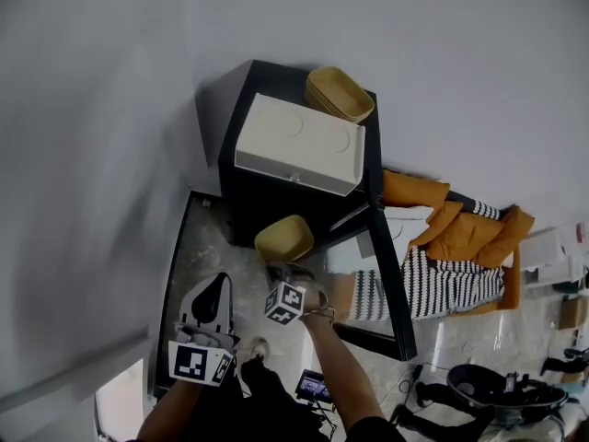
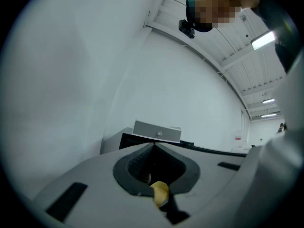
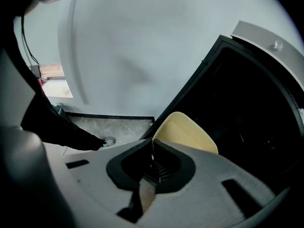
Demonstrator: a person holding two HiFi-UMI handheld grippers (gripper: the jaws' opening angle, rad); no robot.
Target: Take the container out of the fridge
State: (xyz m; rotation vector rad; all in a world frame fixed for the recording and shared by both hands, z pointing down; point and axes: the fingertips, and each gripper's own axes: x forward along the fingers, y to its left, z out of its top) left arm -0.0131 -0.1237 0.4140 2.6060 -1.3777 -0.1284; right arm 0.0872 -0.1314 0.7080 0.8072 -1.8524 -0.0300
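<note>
A pale yellow container (image 1: 283, 238) hangs in front of the black fridge's (image 1: 241, 127) dark open front. My right gripper (image 1: 282, 272) is shut on its rim. In the right gripper view the container (image 3: 187, 133) rises just beyond the closed right gripper (image 3: 152, 144), with the fridge interior (image 3: 247, 108) behind it. My left gripper (image 1: 218, 284) hovers to the left over the marble floor, shut with nothing in it. In the left gripper view the left gripper (image 2: 153, 145) points toward the fridge top from a distance.
A white box (image 1: 299, 143) and a second yellow container (image 1: 339, 93) rest on top of the fridge. The fridge door (image 1: 391, 284) stands open to the right. Orange cushions (image 1: 460, 224) and a striped blanket (image 1: 433, 284) lie beyond it. Dark equipment (image 1: 502, 389) sits on the floor.
</note>
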